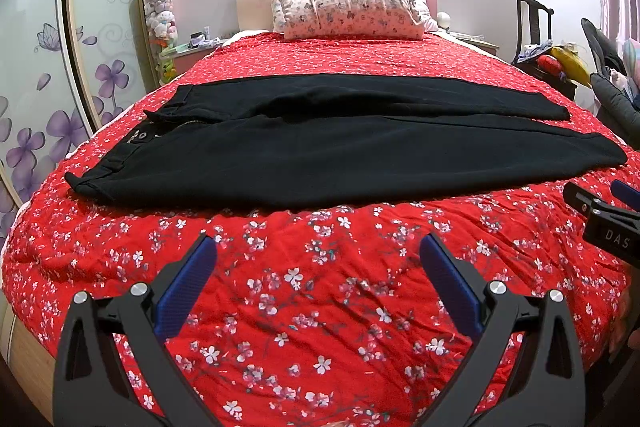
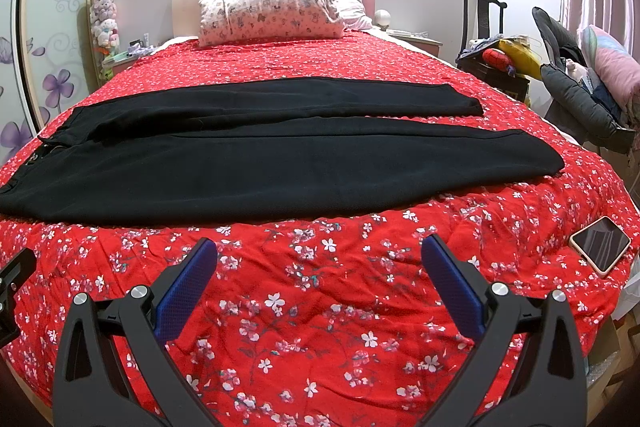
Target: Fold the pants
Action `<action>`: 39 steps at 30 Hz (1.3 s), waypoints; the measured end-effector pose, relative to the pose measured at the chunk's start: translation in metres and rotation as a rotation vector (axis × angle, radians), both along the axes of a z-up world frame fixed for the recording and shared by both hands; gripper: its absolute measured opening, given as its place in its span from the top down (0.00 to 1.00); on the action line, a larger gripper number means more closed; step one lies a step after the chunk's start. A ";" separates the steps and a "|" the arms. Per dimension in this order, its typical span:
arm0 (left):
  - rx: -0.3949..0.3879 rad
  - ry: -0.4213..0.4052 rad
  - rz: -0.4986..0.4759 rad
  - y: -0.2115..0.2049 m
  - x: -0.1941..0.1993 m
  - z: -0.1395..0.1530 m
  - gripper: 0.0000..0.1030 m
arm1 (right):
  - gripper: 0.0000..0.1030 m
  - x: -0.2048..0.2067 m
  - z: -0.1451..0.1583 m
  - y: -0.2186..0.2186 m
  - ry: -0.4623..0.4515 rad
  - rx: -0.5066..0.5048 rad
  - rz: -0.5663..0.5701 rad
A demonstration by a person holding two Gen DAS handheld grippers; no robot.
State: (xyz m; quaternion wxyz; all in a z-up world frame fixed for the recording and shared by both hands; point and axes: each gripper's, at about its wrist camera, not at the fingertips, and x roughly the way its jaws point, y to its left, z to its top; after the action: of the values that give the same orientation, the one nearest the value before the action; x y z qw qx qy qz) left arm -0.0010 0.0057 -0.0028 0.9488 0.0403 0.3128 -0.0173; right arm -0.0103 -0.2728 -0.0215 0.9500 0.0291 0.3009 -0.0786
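Bed (image 1: 320, 307), red floral cover, serving as the folding surface. Black pants (image 1: 320, 155) lie flat across it, waistband left, both legs extended right and nearly parallel, presumably spread so one leg can be folded onto the other. Left hand-held gripper (image 1: 318, 259) and right hand-held gripper (image 2: 320, 259) hover level near the bed's foot, jaws wide apart, holding nothing, short of the near leg.

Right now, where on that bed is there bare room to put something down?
The widest free patch is the red floral bedspread between the black pants and the near edge, under both open grippers, left gripper and right gripper. Another lies between the pants and the pillow. The near right corner is taken by a phone.
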 end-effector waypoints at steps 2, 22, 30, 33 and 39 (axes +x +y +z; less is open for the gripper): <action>-0.001 0.000 0.000 0.000 0.000 0.000 0.02 | 0.01 0.000 0.000 0.000 0.000 0.000 0.000; -0.006 0.004 0.000 -0.001 -0.001 -0.010 0.02 | 0.01 0.000 -0.001 0.000 0.001 -0.001 0.000; -0.006 0.005 -0.001 -0.001 -0.001 -0.011 0.02 | 0.01 0.000 -0.001 0.000 0.001 -0.001 0.000; -0.006 0.006 -0.001 -0.002 -0.001 -0.011 0.02 | 0.01 0.000 -0.001 0.000 0.001 -0.001 0.000; -0.007 0.006 -0.001 -0.002 -0.001 -0.011 0.02 | 0.01 0.000 0.000 0.000 0.002 -0.001 0.000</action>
State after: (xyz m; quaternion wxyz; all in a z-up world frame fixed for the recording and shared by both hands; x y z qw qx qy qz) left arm -0.0020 0.0039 -0.0137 0.9479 0.0372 0.3157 -0.0188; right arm -0.0101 -0.2725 -0.0220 0.9497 0.0284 0.3016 -0.0789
